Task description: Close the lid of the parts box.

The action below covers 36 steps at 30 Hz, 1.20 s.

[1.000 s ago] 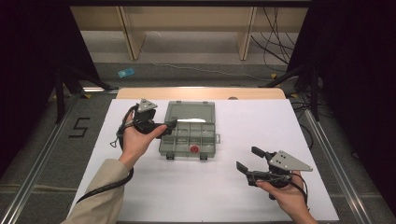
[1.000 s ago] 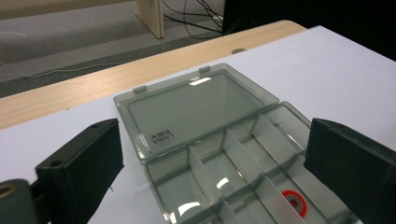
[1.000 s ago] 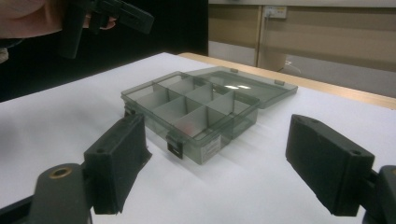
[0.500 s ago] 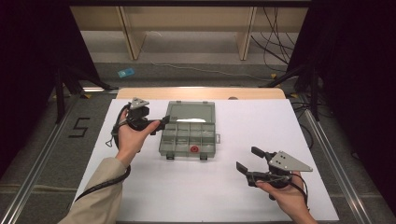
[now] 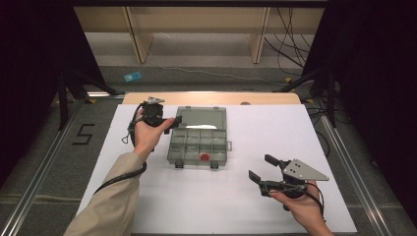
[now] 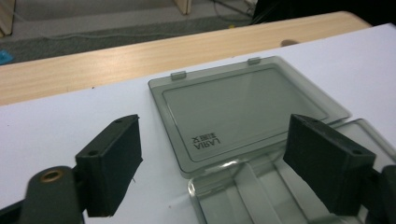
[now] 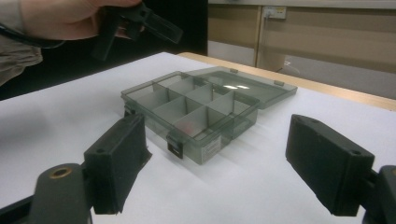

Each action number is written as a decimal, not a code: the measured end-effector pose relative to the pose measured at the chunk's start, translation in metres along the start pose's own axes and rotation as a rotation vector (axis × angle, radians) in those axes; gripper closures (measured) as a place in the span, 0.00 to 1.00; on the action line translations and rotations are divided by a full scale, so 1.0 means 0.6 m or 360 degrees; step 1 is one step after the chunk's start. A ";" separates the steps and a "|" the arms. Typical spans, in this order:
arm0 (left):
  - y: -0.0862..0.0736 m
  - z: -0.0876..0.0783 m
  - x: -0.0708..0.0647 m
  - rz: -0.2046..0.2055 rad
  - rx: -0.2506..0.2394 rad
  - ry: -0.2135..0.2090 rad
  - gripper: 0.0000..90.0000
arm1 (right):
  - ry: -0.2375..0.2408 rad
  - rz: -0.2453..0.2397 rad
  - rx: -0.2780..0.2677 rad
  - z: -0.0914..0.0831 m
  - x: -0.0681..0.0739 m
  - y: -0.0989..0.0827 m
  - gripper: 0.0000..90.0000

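We find the left gripper, with matte black block jaws, apart and just now narrowing, nothing between them, over the hinge of the smoky translucent plastic organiser box. The box's flat lid lies open, marked "LARIA". The right gripper gapes empty, near the box on the white table.

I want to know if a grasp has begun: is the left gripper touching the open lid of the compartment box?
Apart. In the left gripper view both pads stand clear of the lid, white table showing between.
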<state>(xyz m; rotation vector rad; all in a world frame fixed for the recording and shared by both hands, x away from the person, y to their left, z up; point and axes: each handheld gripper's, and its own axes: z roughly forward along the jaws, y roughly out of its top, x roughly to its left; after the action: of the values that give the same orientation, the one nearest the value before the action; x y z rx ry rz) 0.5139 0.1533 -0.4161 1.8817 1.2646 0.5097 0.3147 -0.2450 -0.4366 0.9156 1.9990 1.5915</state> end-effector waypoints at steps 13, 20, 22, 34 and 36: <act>0.023 0.084 0.023 -0.0086 0.0181 0.0130 0.37 | -0.0010 -0.0019 0.0013 -0.003 0.000 0.002 0.24; 0.026 0.111 0.041 -0.0148 0.0273 0.0164 0.47 | -0.0012 -0.0021 0.0012 -0.003 0.000 0.002 0.24; 0.025 0.116 0.045 -0.0161 0.0320 0.0166 0.49 | -0.0021 -0.0020 0.0007 -0.002 0.000 0.002 0.24; 0.022 0.140 0.045 -0.0173 0.0425 0.0194 0.61 | -0.0002 -0.0017 0.0013 -0.003 0.001 0.002 0.24; 0.020 0.144 0.043 -0.0183 0.0406 0.0203 0.63 | 0.0001 -0.0015 0.0016 -0.003 0.001 0.002 0.24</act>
<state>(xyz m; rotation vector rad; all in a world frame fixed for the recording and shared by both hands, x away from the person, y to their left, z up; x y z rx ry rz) 0.5920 0.1404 -0.4611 1.9950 1.5743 0.4291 0.3135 -0.2455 -0.4349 0.9084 2.0106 1.5782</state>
